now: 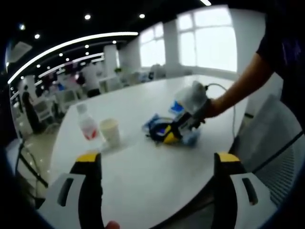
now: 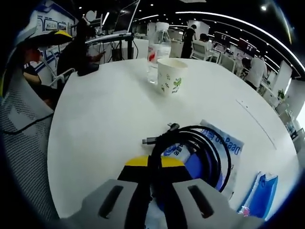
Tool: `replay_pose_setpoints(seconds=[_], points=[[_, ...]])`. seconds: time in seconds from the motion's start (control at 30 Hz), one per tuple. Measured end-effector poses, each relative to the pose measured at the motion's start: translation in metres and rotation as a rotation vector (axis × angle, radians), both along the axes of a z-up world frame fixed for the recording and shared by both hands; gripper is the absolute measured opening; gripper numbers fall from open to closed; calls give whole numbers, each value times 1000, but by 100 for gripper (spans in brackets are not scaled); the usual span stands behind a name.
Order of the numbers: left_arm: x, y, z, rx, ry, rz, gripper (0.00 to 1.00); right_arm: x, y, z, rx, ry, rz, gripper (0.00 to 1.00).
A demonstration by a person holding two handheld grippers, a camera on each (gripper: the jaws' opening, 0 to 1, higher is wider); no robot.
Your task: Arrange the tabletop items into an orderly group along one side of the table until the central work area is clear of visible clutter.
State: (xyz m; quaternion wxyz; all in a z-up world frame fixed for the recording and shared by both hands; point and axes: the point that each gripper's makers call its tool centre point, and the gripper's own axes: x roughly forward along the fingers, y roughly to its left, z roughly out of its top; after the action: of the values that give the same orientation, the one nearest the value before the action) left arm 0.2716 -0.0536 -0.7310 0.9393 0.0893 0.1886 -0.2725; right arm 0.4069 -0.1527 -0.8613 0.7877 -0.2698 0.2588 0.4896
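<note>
1. The black cable lies coiled on the white table, its loop running straight up from the fingertips of the right gripper and curving off to their right; its plug ends point away just beyond the tips, to their left.
2. The right gripper's yellow-tipped jaws are pressed together with a strand of the cable pinched between them.
3. Under the coil, just beyond and right of those fingers, sits a blue-and-white packet; a second blue packet lies further right, apart from the first.
4. Well ahead of the same fingers stand a paper cup with a green print and, just behind it, a clear plastic bottle with a red label; whether they touch cannot be told.
5. In the left gripper view, the left gripper hovers with its jaws spread wide and nothing between them.
6. Beyond its fingers, toward the right one, the right gripper is down on the cable and packets pile, held by a person's hand.
7. Ahead of the left finger stand the cup and bottle, side by side.
</note>
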Motion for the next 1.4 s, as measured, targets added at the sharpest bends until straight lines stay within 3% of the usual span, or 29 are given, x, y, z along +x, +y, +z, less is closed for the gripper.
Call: replay_pose_setpoints(seconds=[0.23,0.83,1.07,1.4], points=[[0,0,1,-3,-7,0,95,-5,2,9,-2,-39,33,3],[-1,-3,4,-18,-18,-11,96,-1,-8,51,74,-111,-20,2],[0,-2,6,-27,-28,-9,97,-5,-12,68,101,-129,-27,2],[1,-2,8,-36,-41,-8,100,-15,-8,76,120,-127,-8,2]])
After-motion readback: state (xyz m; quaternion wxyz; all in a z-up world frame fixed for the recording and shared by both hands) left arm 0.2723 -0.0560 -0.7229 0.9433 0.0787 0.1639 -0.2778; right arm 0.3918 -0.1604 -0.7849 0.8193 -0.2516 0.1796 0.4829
